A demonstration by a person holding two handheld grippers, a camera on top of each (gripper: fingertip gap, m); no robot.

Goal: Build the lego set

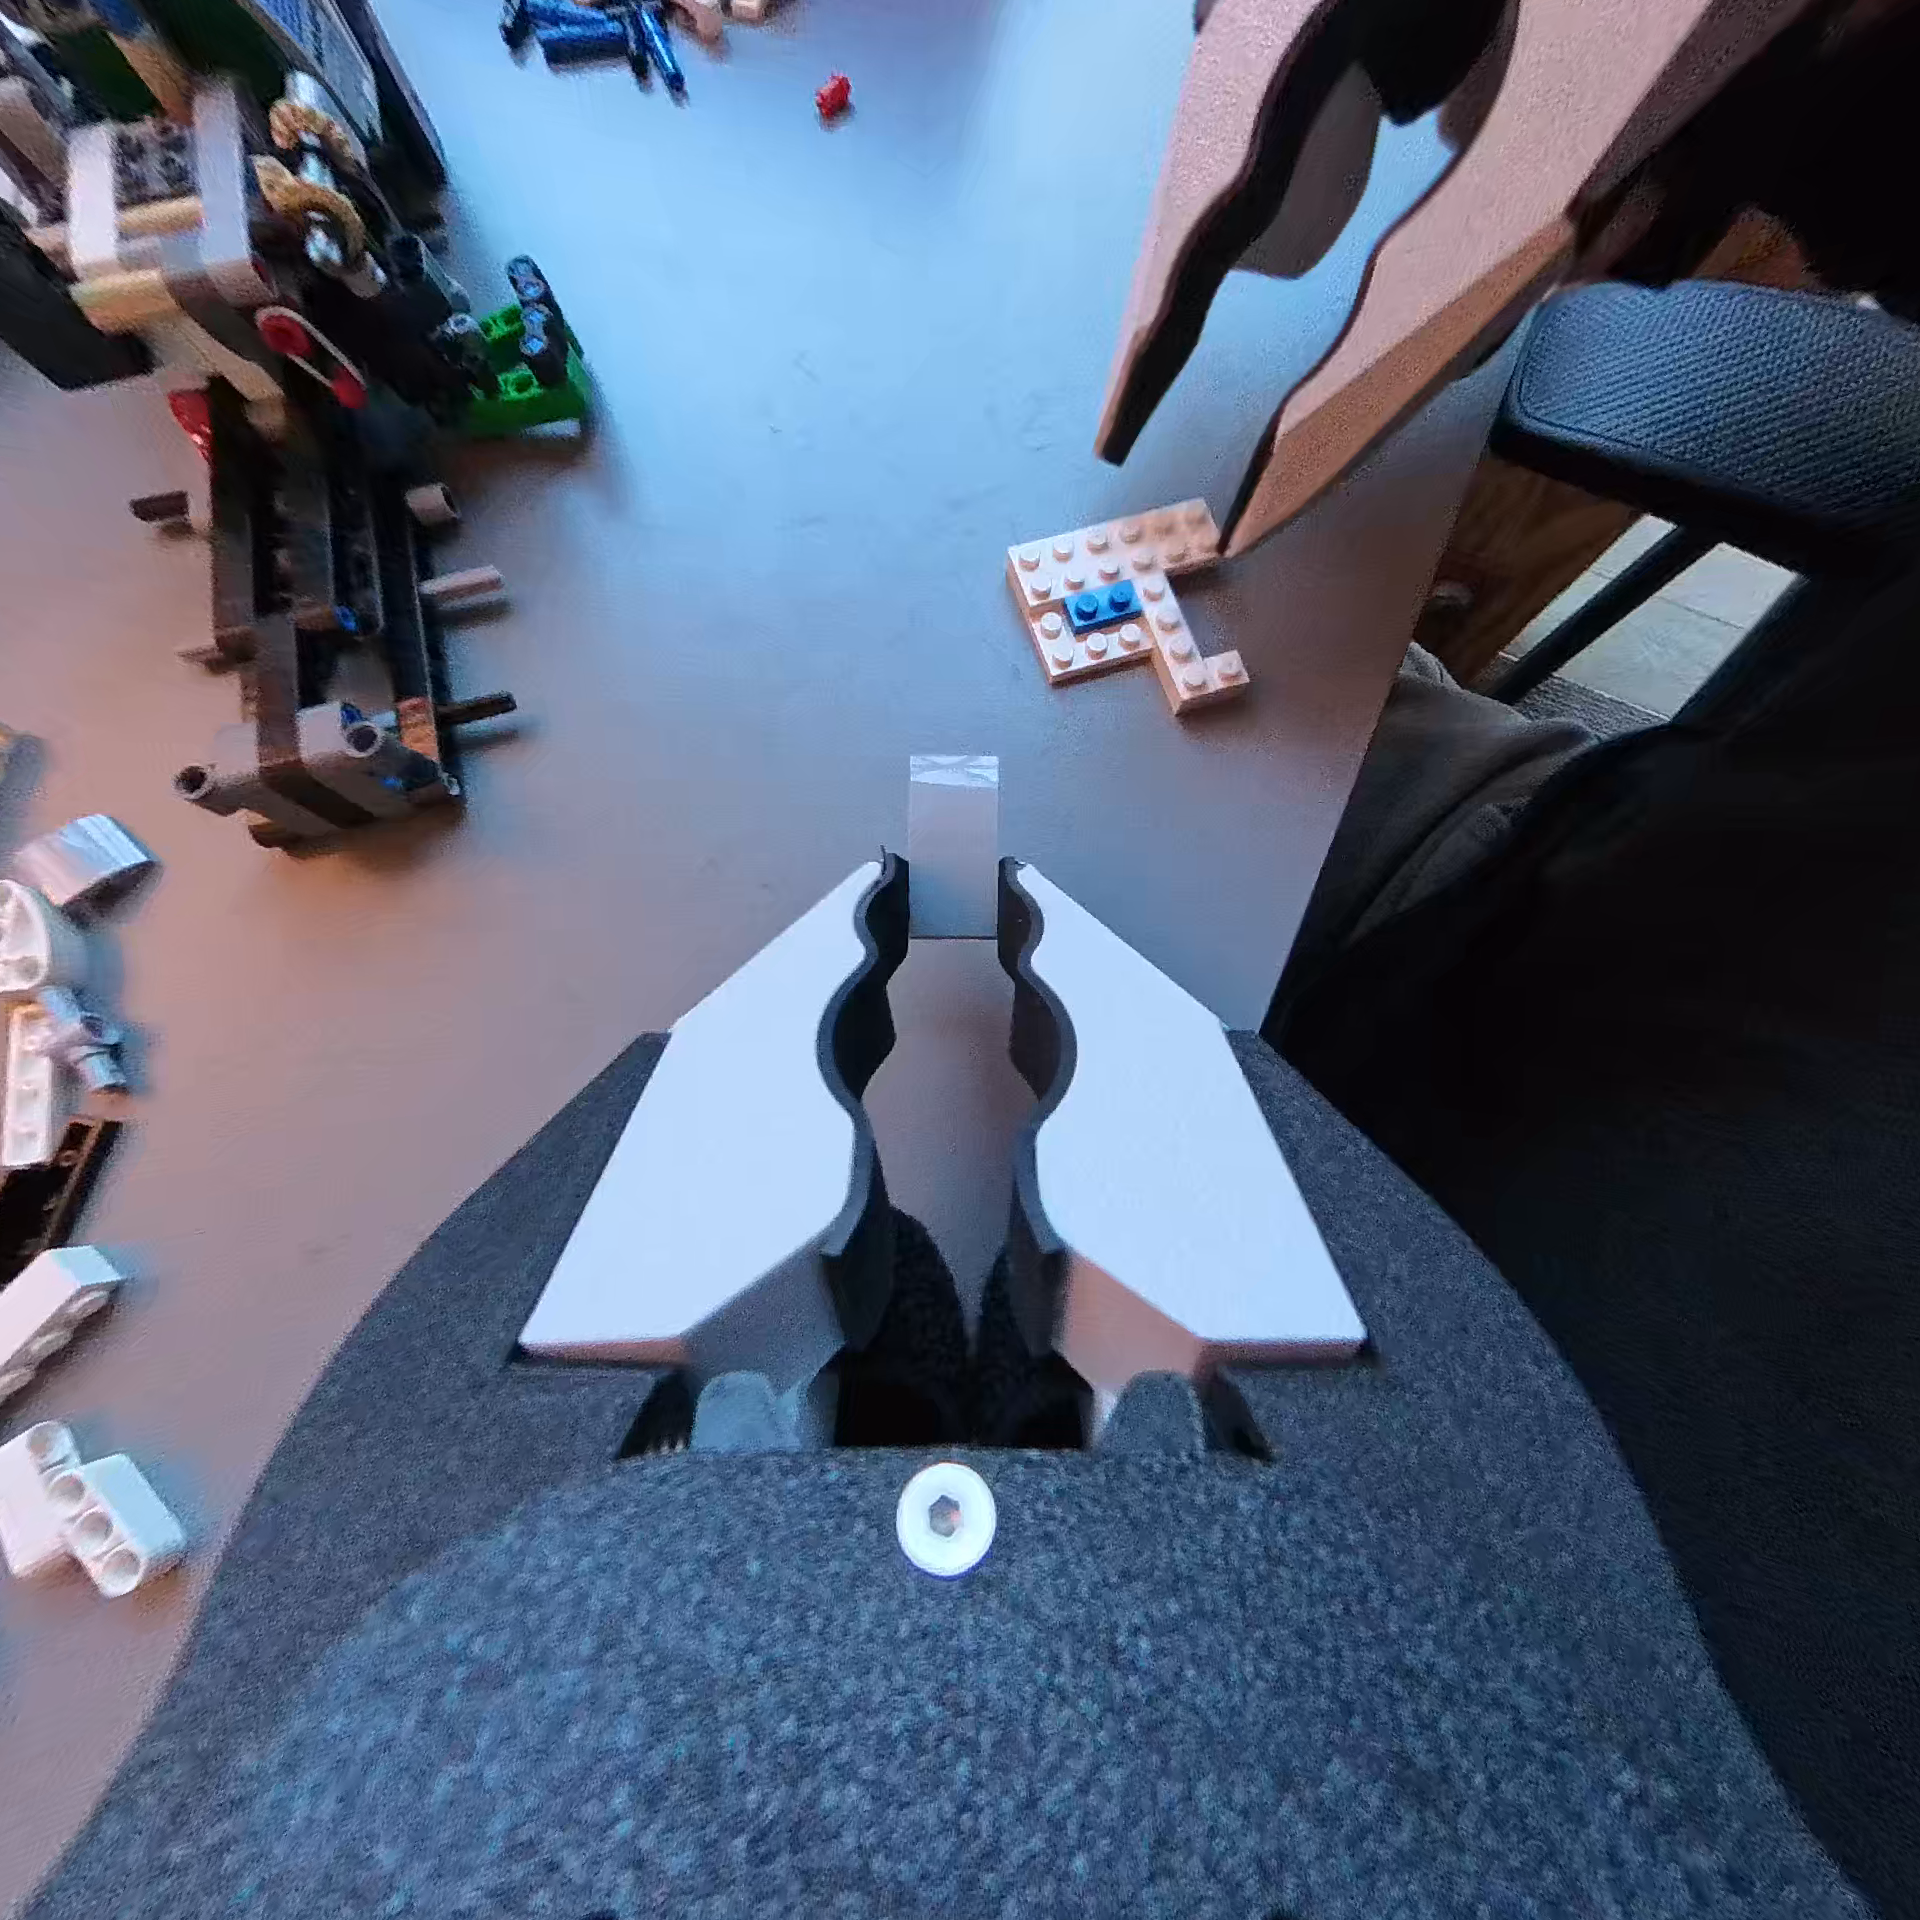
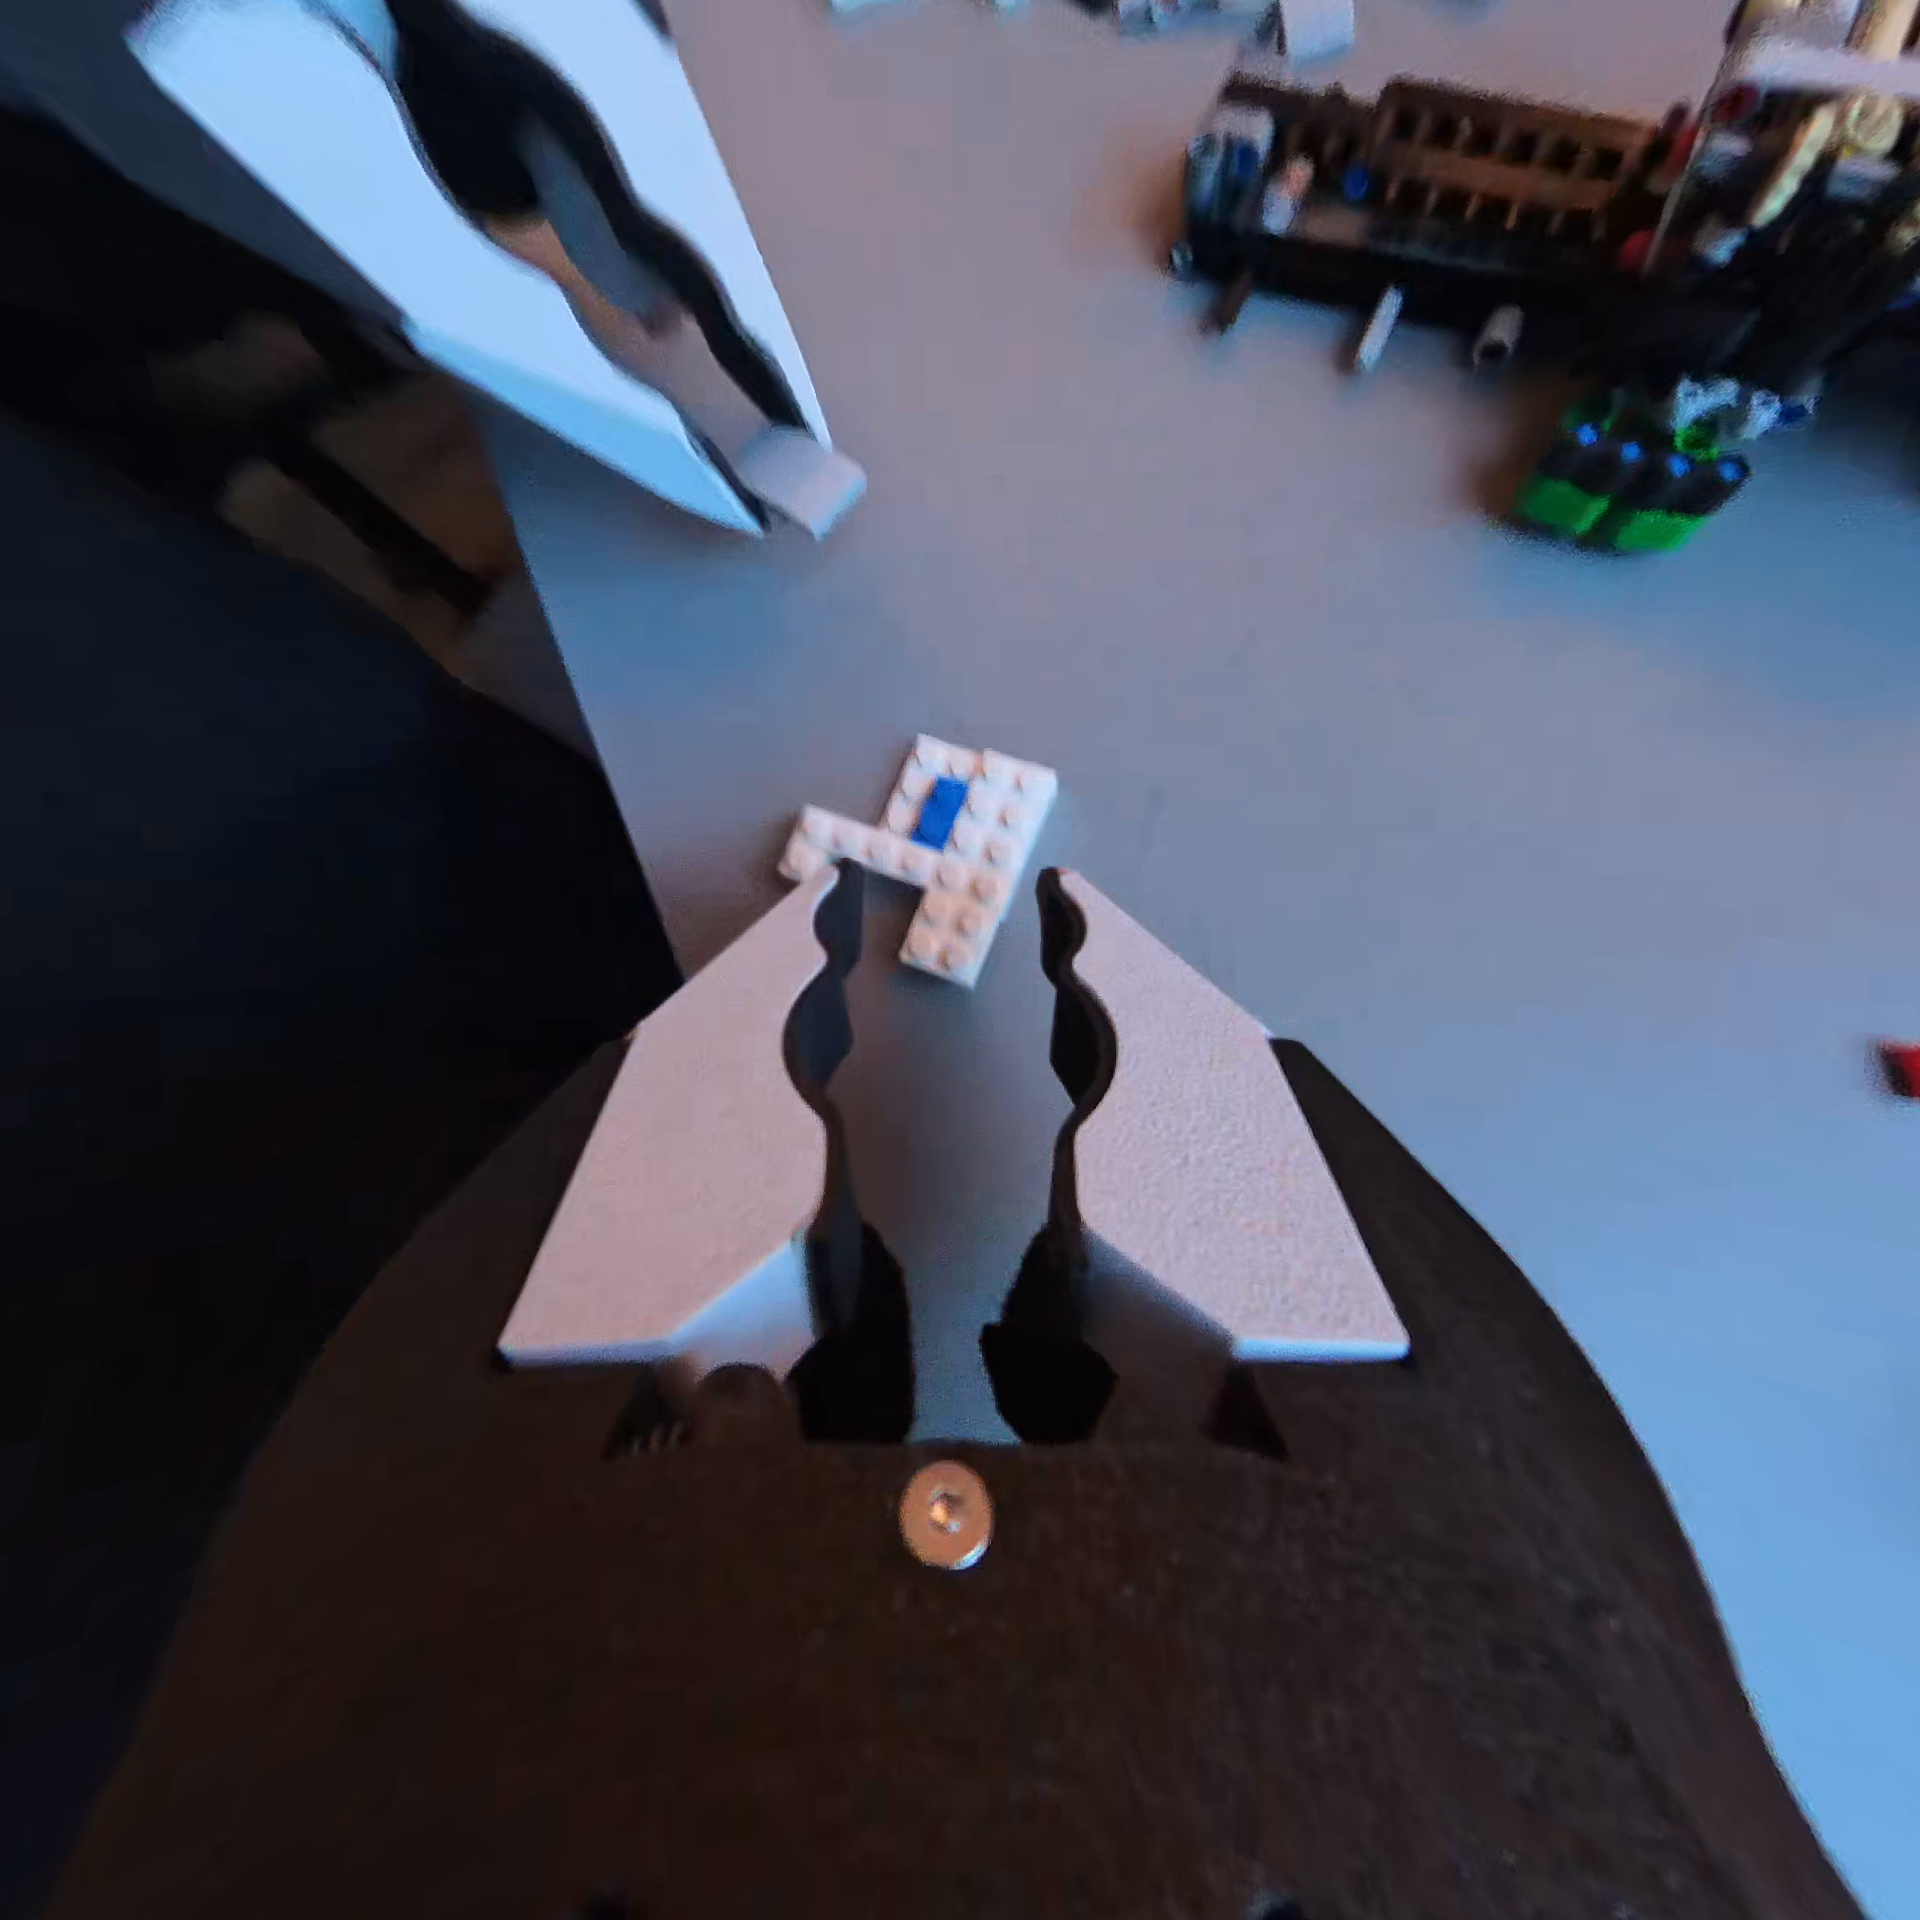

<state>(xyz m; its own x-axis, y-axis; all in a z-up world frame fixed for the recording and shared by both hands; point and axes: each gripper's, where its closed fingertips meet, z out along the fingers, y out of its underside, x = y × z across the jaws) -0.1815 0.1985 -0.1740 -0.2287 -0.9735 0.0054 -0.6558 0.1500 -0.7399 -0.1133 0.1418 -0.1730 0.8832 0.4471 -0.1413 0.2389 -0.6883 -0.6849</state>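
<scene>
A small smooth grey piece point(image 1: 953, 847) is pinched between the fingertips of the left gripper point(image 1: 953, 894), so the jaws are nearly closed on it; the flat, rectangular piece sticks out past the tips, above the table point(image 1: 831, 416). The right gripper point(image 2: 948, 883) is held with a clear gap between its 2 white, wavy-edged fingers and nothing is gripped. It hangs just over a flat white studded plate assembly point(image 2: 971, 883), which carries 1 blue plate point(image 2: 940, 808) and lies on the table near the front edge. Whether the tips touch it cannot be told.

Further off, a long dark beam-and-pin model point(image 1: 312, 582) is seen, with a green block point(image 1: 525, 374) beside it. Loose white pieces point(image 1: 78, 1517) lie at the left, blue pins point(image 1: 603, 36) and a small red piece point(image 1: 832, 96) at the far side. The tabletop is matte and pale grey. A black mesh chair armrest point(image 1: 1714, 395) is seen past the table edge.
</scene>
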